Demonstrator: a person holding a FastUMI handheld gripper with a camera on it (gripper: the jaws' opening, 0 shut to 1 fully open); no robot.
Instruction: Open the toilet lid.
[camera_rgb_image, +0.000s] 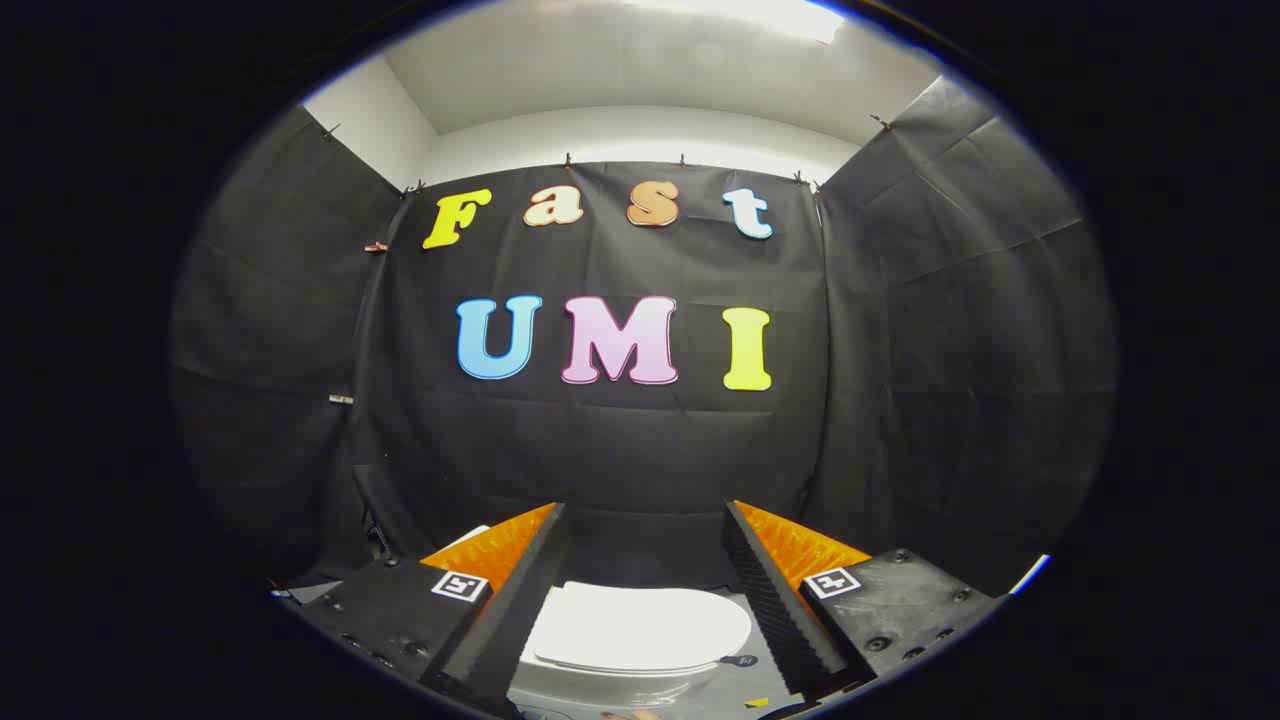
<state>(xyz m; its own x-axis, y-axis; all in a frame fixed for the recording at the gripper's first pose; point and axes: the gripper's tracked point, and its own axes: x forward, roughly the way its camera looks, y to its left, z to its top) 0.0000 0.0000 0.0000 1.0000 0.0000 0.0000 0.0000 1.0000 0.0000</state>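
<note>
hovering spread wide and empty, the gripper (645, 520) frames the closed toilet lid (640, 628) below, likely lining up an approach.

One toilet (625, 655) with one closed lid (640, 627) is seen between the two spread fingers of the one gripper (645, 530), and one square marker tag (459, 585) is borne on each of the two finger mounts.
</note>
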